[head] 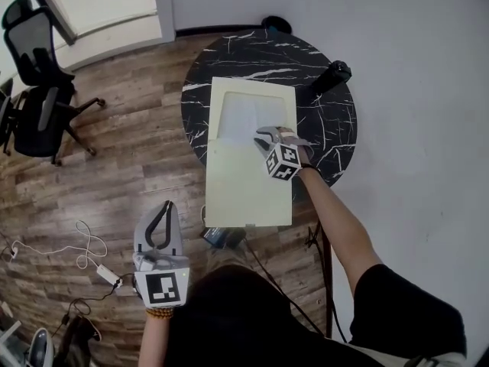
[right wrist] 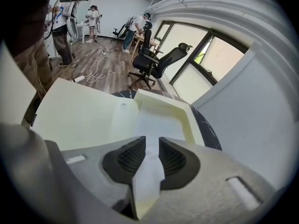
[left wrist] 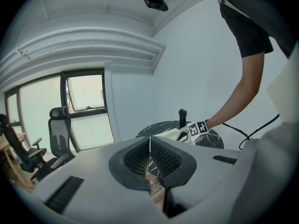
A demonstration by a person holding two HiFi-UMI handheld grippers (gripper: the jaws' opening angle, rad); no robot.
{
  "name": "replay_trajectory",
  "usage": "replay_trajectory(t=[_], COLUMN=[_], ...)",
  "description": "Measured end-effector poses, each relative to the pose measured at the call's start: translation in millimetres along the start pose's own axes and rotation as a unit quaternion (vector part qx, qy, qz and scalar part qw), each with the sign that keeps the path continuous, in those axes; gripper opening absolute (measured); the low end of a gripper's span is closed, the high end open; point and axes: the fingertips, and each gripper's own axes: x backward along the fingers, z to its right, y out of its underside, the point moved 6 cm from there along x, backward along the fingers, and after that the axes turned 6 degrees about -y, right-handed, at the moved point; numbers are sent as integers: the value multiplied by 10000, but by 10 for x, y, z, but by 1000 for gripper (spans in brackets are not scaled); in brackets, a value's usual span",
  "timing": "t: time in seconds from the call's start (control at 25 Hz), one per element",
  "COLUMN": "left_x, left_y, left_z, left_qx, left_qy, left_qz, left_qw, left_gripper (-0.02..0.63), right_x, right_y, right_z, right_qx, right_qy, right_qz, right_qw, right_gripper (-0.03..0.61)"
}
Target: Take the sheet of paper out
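Right gripper (head: 262, 136) is at the near right edge of the recess in the cream tray (head: 244, 193), centre of frame. Step looks like getting hold of the sheet of paper (head: 243, 113). To do it well: slip one jaw under the sheet's near edge, close on paper only and not the tray wall, then lift low and flat so it doesn't crease. In the right gripper view the right gripper (right wrist: 149, 141) has its jaws a narrow gap apart, with the white sheet of paper (right wrist: 156, 120) showing through the gap. Can't tell if it touches yet; not clamped. The sheet lies flat in the recess, not out. Left gripper (head: 163, 209), lower left, is off the black table (head: 325, 125), jaws together on nothing.
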Motion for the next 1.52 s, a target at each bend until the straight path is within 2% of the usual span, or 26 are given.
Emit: replay_trajectory(t=[0.2, 0.6, 1.12, 1.32, 1.52], left_x=[-62, -108, -108, -114, -89], left_y=[37, 105, 183, 159, 195], left_z=[-29, 4, 12, 19, -6], left_qx=[12, 59, 139, 157, 205], left_qy=[-84, -139, -178, -134, -192], left_qz=[-111, -228, -325, -265, -310], left_qw=[9999, 9996, 9992, 9994, 9991], left_gripper=[8, 8, 8, 8, 8], right_x=[-364, -696, -798, -807, -813], right_y=[172, 338, 302, 288, 280], right_z=[-55, -86, -121, -122, -137], right_qx=[38, -165, 311, 187, 132], right_qy=[-453, -1007, -1712, -1819, -1713], right_qz=[-354, -675, -946, -1044, -1159], right_qw=[9983, 9925, 9802, 9776, 9783], right_gripper=[86, 87, 46, 29, 14])
